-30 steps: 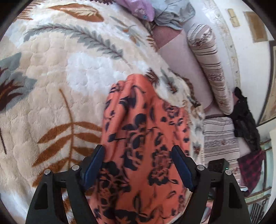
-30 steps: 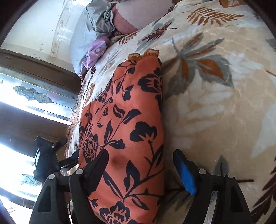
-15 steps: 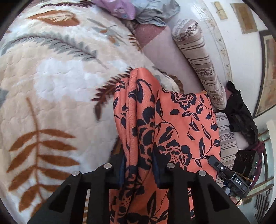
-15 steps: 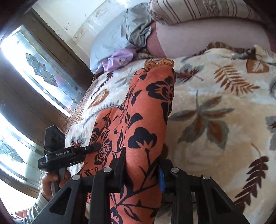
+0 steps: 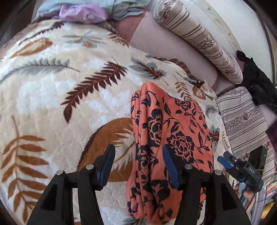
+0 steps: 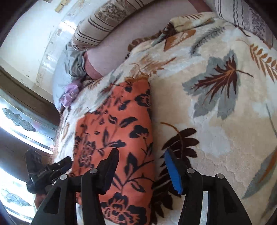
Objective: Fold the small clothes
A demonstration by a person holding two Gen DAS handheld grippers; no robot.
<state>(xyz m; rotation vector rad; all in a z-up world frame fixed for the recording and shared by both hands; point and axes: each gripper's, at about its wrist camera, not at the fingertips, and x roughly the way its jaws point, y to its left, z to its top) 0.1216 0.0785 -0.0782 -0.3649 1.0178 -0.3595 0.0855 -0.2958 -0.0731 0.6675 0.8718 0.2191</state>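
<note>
The orange floral garment (image 5: 173, 138) lies folded into a long strip on the leaf-patterned blanket (image 5: 60, 86). The left gripper (image 5: 138, 164) hangs over its near end, jaws spread, gripping nothing. The right gripper (image 6: 142, 169) straddles the garment's (image 6: 117, 129) right edge, jaws also apart. Striped bolsters (image 5: 199, 38) lie beyond.

folded garment (image 5: 171, 138) lies on blanket (image 5: 69, 97), near its edge; left gripper (image 5: 138, 166) above garment's near end, jaws apart, right finger over the cloth, left finger over blanket; right gripper (image 6: 143, 171) at garment's other side, right of it in left view; bolster pillow (image 5: 199, 39) behind blanket; crumpled clothes (image 5: 83, 13) far left behind
</note>
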